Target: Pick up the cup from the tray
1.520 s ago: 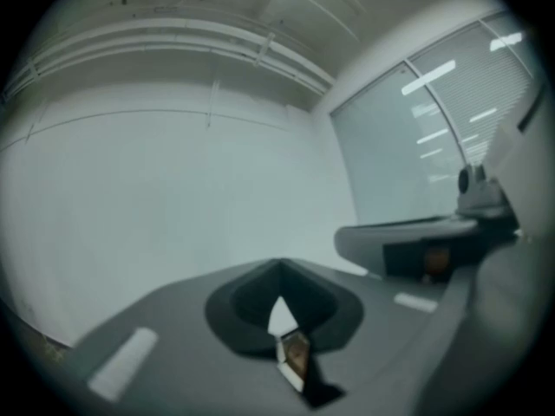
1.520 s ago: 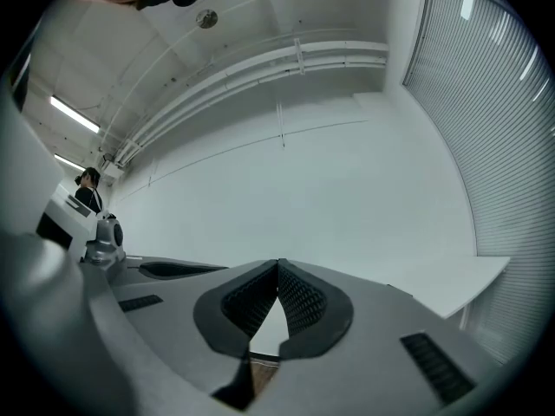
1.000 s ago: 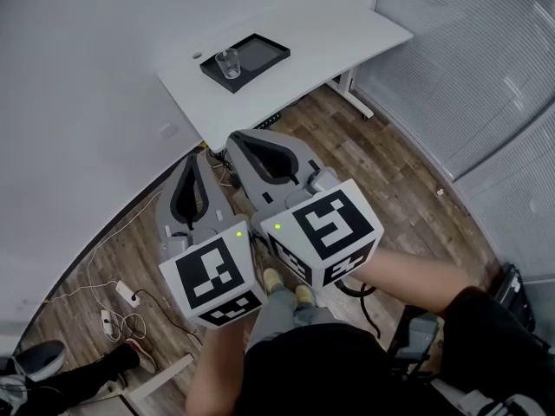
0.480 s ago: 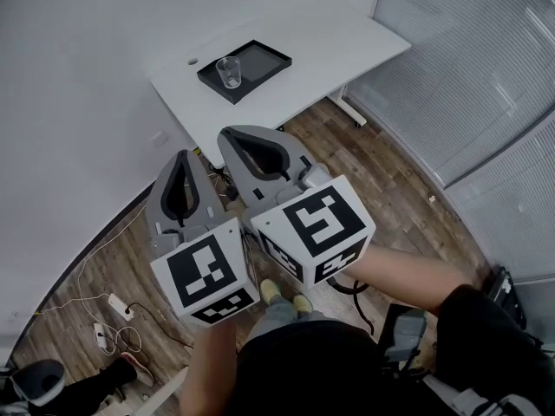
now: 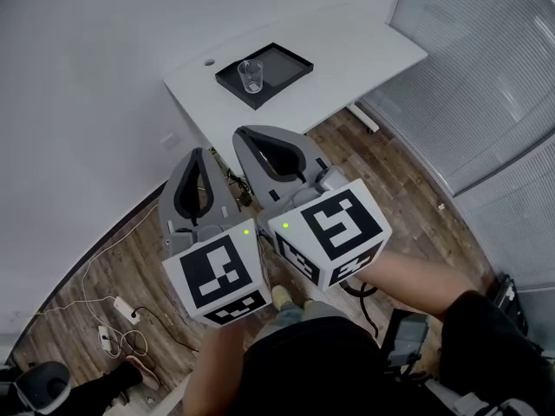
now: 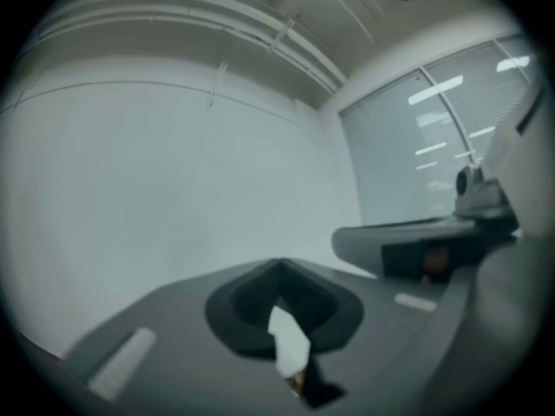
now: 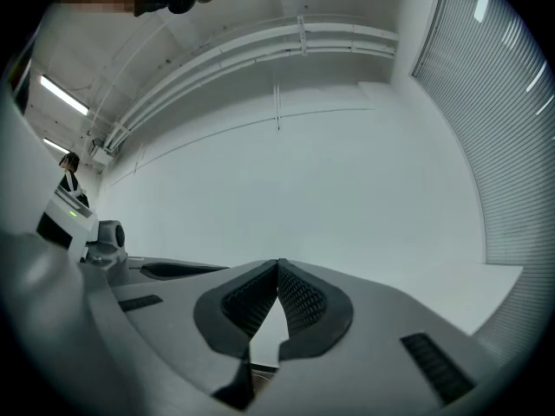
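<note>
My left grey two-jaw gripper [image 5: 199, 152] has its jaws pressed together, and nothing is between them; in the left gripper view [image 6: 279, 263] the tips meet in front of a plain white wall. My right grey two-jaw gripper [image 5: 237, 133] is pressed together in the same way and is also empty; in the right gripper view [image 7: 278, 263] its ribbed black pads [image 7: 299, 300] touch at the front.

In the head view both grippers are side by side above the brown wooden floor [image 5: 395, 176], on the near side of the white rectangular table [image 5: 355, 46] and well apart from it. Their tips point toward the table.

The clear glass cup [image 5: 251, 76] stands upright in the flat black rectangular tray [image 5: 282, 61], at the tray's left end. The tray lies on the left half of the table, near a small round hole [image 5: 209, 61] in the tabletop. No gripper touches the cup or the tray.

White cables [image 5: 104, 315] lie on the floor to the left of the table.
</note>
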The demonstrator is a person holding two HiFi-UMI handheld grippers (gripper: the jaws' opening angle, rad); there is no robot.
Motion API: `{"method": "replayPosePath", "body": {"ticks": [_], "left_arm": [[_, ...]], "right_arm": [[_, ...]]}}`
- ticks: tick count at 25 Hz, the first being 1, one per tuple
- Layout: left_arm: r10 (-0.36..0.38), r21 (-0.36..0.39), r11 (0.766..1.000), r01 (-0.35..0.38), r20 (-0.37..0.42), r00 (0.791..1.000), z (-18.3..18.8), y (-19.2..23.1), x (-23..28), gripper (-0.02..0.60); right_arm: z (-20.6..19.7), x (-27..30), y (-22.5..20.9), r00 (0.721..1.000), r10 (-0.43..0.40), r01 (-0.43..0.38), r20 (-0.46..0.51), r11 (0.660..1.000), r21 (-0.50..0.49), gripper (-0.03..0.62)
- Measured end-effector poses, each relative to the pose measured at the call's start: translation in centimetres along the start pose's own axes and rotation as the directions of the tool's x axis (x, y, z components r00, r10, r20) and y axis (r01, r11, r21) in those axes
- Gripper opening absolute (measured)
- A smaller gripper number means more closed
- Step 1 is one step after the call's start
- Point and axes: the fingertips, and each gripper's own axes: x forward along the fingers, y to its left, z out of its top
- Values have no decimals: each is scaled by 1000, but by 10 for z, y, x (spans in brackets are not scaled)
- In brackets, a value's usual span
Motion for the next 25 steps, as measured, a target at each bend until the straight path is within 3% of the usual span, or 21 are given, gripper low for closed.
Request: {"method": "replayPosePath", "body": {"ticks": [12, 25], "left_arm": [[-46, -21, 999, 46, -15, 999, -9, -8, 23, 0], [-32, 23, 999, 33, -25, 999, 8, -35, 89, 0]], "right_arm": [[-9, 9, -21, 998, -53, 53, -20, 999, 3, 11], [0, 37, -86, 1000, -26, 26, -6, 999, 36, 11]]}}
